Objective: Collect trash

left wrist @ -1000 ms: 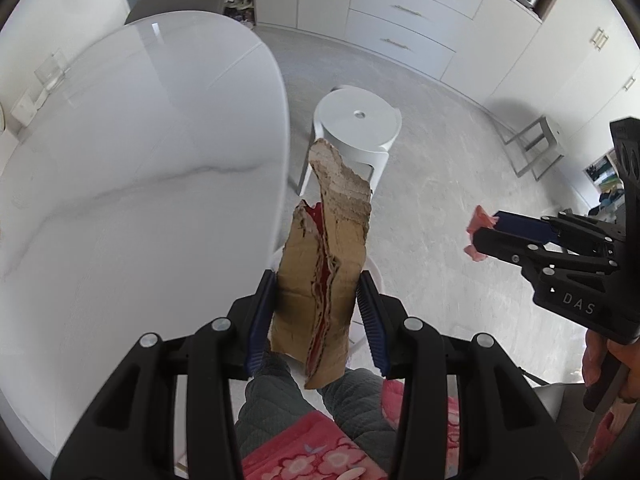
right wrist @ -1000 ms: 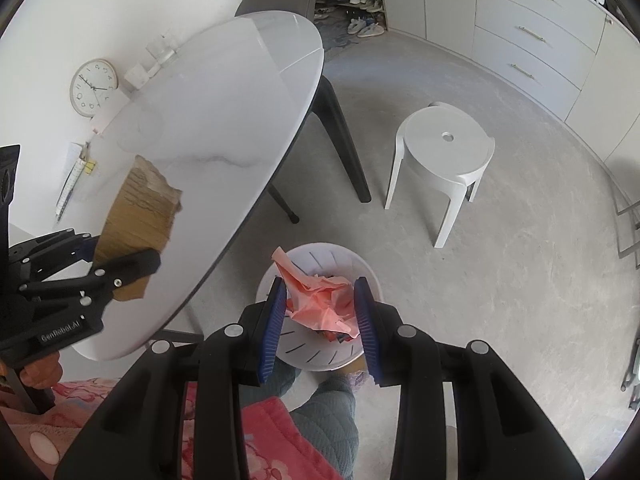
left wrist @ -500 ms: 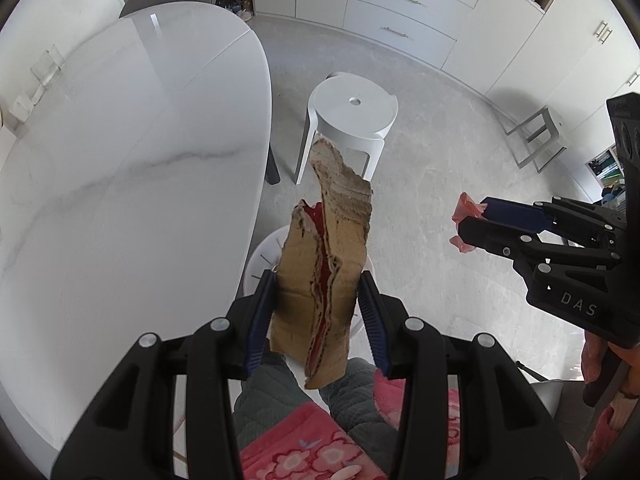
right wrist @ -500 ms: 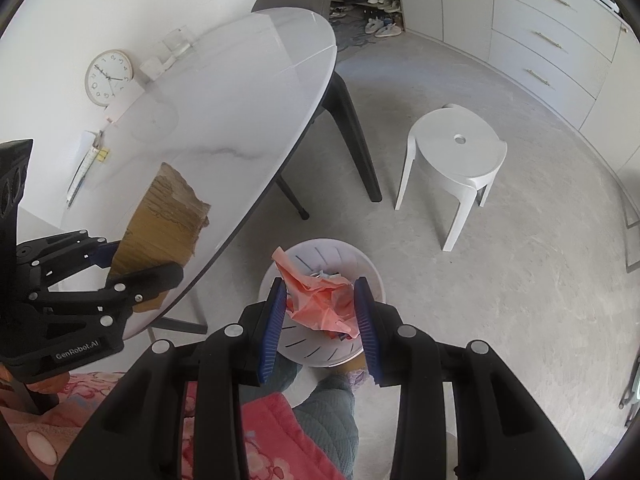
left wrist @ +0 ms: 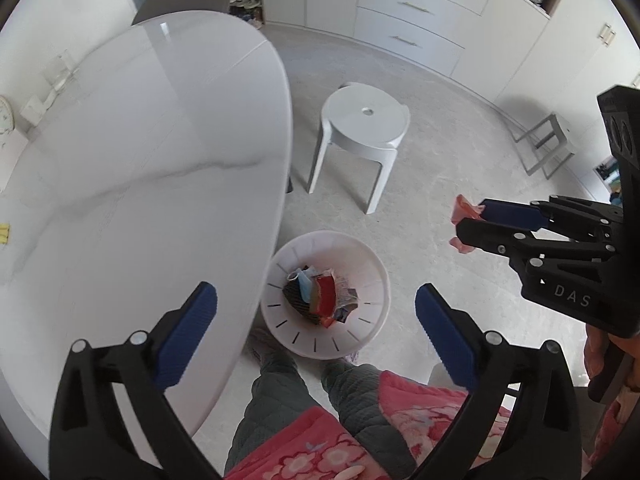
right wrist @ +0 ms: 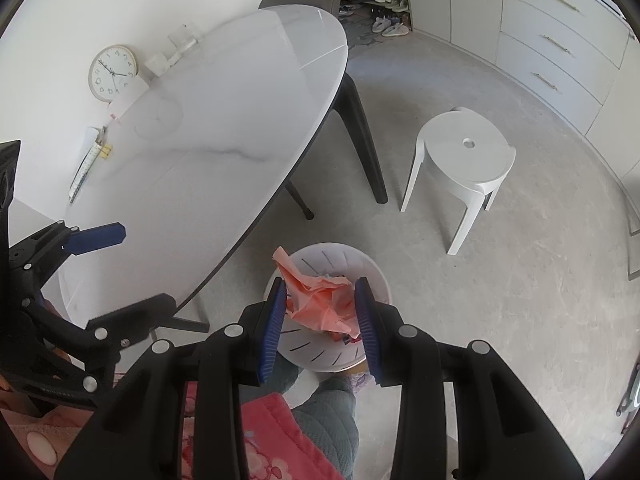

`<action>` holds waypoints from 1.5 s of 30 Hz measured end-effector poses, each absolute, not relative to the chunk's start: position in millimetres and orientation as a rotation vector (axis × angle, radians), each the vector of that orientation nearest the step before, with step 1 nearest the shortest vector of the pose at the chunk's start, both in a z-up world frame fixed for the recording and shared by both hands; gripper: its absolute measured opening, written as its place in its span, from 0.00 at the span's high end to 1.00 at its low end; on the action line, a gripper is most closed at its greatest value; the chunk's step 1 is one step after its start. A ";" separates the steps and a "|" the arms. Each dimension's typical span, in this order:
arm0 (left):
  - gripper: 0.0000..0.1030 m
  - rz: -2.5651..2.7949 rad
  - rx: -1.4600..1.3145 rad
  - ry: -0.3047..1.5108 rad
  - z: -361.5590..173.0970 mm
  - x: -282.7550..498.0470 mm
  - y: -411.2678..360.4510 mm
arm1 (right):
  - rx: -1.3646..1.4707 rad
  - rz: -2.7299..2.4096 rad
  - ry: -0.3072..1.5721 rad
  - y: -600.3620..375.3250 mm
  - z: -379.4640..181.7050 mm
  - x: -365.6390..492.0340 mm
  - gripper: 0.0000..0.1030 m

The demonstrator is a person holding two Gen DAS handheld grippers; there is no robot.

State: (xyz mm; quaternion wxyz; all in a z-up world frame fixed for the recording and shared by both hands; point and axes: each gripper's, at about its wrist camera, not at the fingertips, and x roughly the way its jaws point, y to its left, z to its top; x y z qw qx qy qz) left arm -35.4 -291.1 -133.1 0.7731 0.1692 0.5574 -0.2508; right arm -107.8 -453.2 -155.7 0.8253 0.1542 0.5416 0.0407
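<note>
My left gripper (left wrist: 316, 312) is open wide and empty above the white trash bin (left wrist: 372, 264) on the floor. The bin holds several pieces of trash, with the brown and red cardboard piece (left wrist: 322, 294) among them. My right gripper (right wrist: 320, 312) is shut on a crumpled pink paper (right wrist: 320, 300) and holds it over the bin (right wrist: 376, 276). The right gripper also shows in the left wrist view (left wrist: 470, 222), to the right of the bin, with the pink paper (left wrist: 464, 210) at its tips. The left gripper shows in the right wrist view (right wrist: 132, 268), open.
A white marble oval table (left wrist: 140, 160) stands left of the bin, its edge beside the bin's rim. A white plastic stool (left wrist: 364, 128) stands beyond the bin. White cabinets (left wrist: 420, 20) line the far wall. My knees (left wrist: 304, 384) are just below the bin.
My left gripper has opened and let go of the cardboard piece, which now lies in the bin. My right gripper still holds the pink paper and has barely moved.
</note>
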 end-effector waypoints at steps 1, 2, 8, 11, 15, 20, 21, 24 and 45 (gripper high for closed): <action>0.08 -0.534 0.361 1.208 -133.1 -33.1 -289.0 | 0.326 0.091 1.153 -451.3 -156.4 -106.6 0.64; 0.08 -0.519 0.350 1.208 -132.1 -31.1 -284.6 | 0.324 0.098 1.158 -448.6 -157.4 -104.6 0.64; 0.08 -0.431 0.279 1.213 -128.7 -15.5 -261.2 | 0.303 0.147 1.195 -427.3 -168.8 -90.3 0.64; 0.08 -0.397 0.249 1.222 -129.8 -9.4 -250.7 | 0.287 0.173 1.240 -414.0 -180.8 -83.1 0.44; 0.08 -0.365 0.226 1.226 -130.4 -2.2 -238.7 | 0.226 0.116 1.293 -400.2 -192.7 -76.5 0.03; 0.08 -0.349 0.221 1.223 -129.0 1.3 -229.1 | 0.237 0.079 1.363 -396.2 -208.7 -67.8 0.03; 0.08 -0.348 0.222 1.222 -128.7 1.4 -227.0 | 0.241 0.074 1.366 -396.6 -209.4 -66.7 0.03; 0.08 -0.342 0.218 1.220 -127.2 2.9 -224.3 | 0.257 0.065 1.369 -396.3 -209.8 -63.3 0.03; 0.08 -0.184 0.131 0.959 -16.3 45.5 -176.9 | 0.163 0.094 1.014 -366.0 -68.6 1.8 0.02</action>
